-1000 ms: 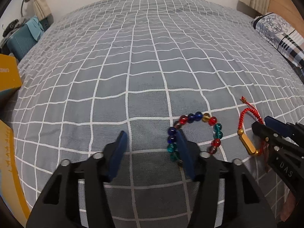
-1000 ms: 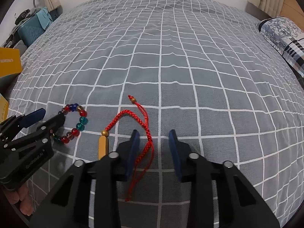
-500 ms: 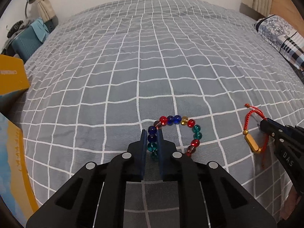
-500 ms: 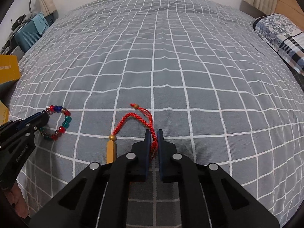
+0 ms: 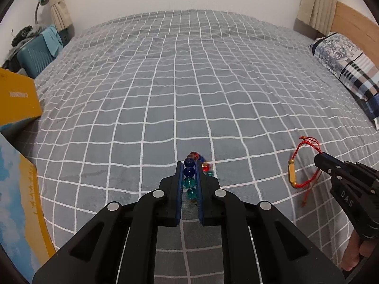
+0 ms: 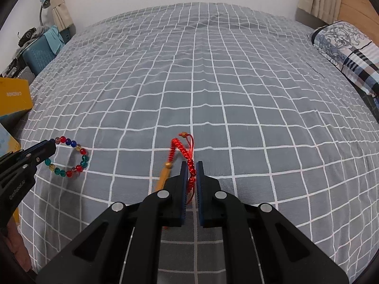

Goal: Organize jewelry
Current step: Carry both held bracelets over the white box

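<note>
The bed (image 5: 189, 82) lay bare ahead of both grippers, wide room to pass; boxes (image 5: 16, 104) stood along its left edge, a suitcase (image 5: 35, 56) beyond them; a pillow (image 5: 348, 71) and headboard (image 5: 350, 21) closed the far right; the two grippers worked side by side, near but apart.

A grey bedspread (image 5: 189, 90) with a white grid is covering the bed. A patterned blue and striped pillow (image 5: 348, 68) is lying at the right, against a wooden headboard (image 5: 353, 21). Beige curtains (image 5: 312, 2) are hanging behind. A yellow box (image 5: 17, 101) is sitting at the left edge, beside what may be a teal suitcase (image 5: 33, 56) bearing clothes.
</note>
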A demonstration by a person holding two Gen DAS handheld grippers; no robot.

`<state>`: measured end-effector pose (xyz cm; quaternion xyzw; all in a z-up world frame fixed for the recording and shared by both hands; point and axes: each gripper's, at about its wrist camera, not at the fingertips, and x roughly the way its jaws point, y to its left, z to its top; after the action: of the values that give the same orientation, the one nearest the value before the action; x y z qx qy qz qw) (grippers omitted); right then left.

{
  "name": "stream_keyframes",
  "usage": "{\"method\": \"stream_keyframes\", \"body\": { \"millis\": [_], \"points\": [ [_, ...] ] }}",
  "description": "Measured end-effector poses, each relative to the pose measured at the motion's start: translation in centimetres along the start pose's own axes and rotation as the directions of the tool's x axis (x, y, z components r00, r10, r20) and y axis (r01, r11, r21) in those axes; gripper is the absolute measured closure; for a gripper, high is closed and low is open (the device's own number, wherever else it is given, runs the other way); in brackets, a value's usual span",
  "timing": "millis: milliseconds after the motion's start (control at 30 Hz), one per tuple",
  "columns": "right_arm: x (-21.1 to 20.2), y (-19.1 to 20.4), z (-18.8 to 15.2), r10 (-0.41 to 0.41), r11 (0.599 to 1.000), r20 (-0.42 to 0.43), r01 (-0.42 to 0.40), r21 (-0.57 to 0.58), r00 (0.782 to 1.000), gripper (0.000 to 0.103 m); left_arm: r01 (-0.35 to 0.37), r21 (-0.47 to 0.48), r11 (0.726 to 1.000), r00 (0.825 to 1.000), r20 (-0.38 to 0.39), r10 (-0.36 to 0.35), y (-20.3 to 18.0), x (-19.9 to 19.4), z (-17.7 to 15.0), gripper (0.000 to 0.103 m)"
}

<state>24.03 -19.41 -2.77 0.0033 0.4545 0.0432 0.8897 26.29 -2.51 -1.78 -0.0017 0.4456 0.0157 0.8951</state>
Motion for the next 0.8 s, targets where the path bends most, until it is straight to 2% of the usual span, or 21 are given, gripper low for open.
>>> {"method": "stream_keyframes", "body": {
  "millis": [367,800],
  "points": [
    [-2.1,0.3,0.4,-0.007,1.000,0.069,0.008,-0.007,0.998,0.097,0.006,-0.004,1.000,0.999,0.038,-0.006,0.0,-1.7,0.2,0.094],
    [-4.2,0.9,0.7,-0.031,0.999,0.152,0.035,-0.020,0.988,0.097,0.031,0.012,0.999,0.989,0.144,-0.032,-0.3,-4.0,0.5,0.094]
  ]
}}
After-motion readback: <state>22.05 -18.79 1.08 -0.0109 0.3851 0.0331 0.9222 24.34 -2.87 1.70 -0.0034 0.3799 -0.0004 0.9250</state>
